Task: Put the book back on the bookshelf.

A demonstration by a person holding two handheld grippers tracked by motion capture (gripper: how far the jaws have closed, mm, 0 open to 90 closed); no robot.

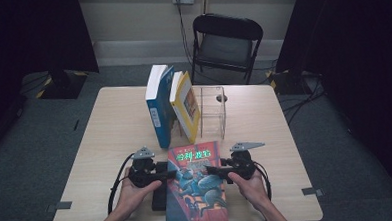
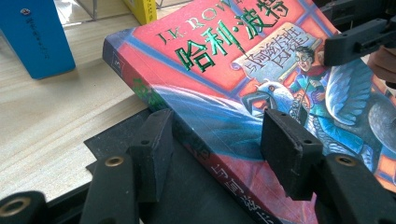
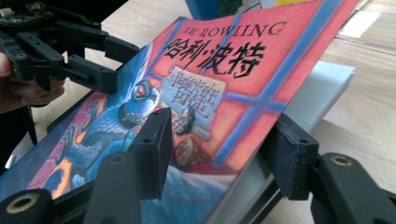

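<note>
A thick book with a red and blue illustrated cover (image 1: pixel 195 190) (image 2: pixel 219 60) (image 3: pixel 224 70) lies at the table's near edge, its left part resting on a flat black object (image 1: pixel 159 196) (image 2: pixel 187 186). My left gripper (image 1: pixel 169 174) (image 2: pixel 217 149) is open and straddles the spine edge, one jaw over the cover and the other down by the black object. On the opposite side my right gripper (image 1: pixel 212 171) (image 3: pixel 217 149) is open around the page edge, one jaw above the cover and one outside the white pages. I cannot tell whether the jaws touch the book.
Behind the lying book, a blue book (image 1: pixel 159 109) and a yellow book (image 1: pixel 186 111) stand leaning beside a clear wire rack (image 1: pixel 213 112). A black folding chair (image 1: pixel 226 44) stands beyond the table's far edge. Bare wood lies to both sides.
</note>
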